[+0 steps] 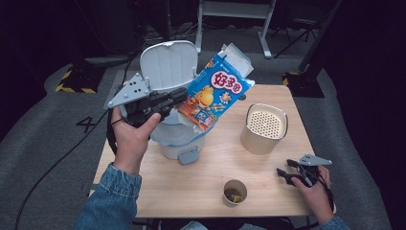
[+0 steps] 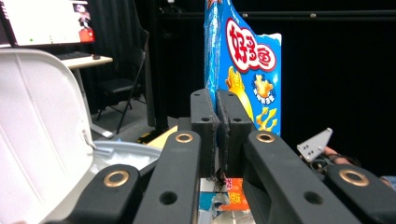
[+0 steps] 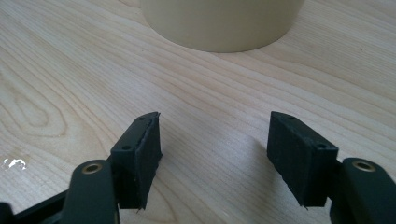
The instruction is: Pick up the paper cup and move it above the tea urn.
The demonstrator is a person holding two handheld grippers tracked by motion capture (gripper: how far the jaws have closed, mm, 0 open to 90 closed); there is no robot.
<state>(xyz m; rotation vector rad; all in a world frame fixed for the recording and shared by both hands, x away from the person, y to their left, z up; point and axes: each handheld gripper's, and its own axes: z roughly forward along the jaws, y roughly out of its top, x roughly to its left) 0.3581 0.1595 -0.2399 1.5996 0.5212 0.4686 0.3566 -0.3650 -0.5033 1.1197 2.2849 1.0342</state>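
Note:
A blue snack box (image 1: 216, 91) with a yellow cartoon figure and an opened top hangs tilted over a small white pedal bin (image 1: 175, 136). My left gripper (image 1: 178, 101) is shut on the box's lower edge. In the left gripper view the two jaws press together on the blue box (image 2: 245, 74), with the bin's raised lid (image 2: 37, 126) at the left. My right gripper (image 1: 283, 175) rests low at the table's front right, open. In the right gripper view its fingers (image 3: 140, 154) stand wide apart over bare wood.
A beige cylindrical container (image 1: 263, 128) with a perforated top stands right of the bin, its base (image 3: 219, 23) just ahead of the right gripper. A paper cup (image 1: 234, 191) holding some scraps sits near the front edge. The wooden table (image 1: 191, 182) has free room at the front left.

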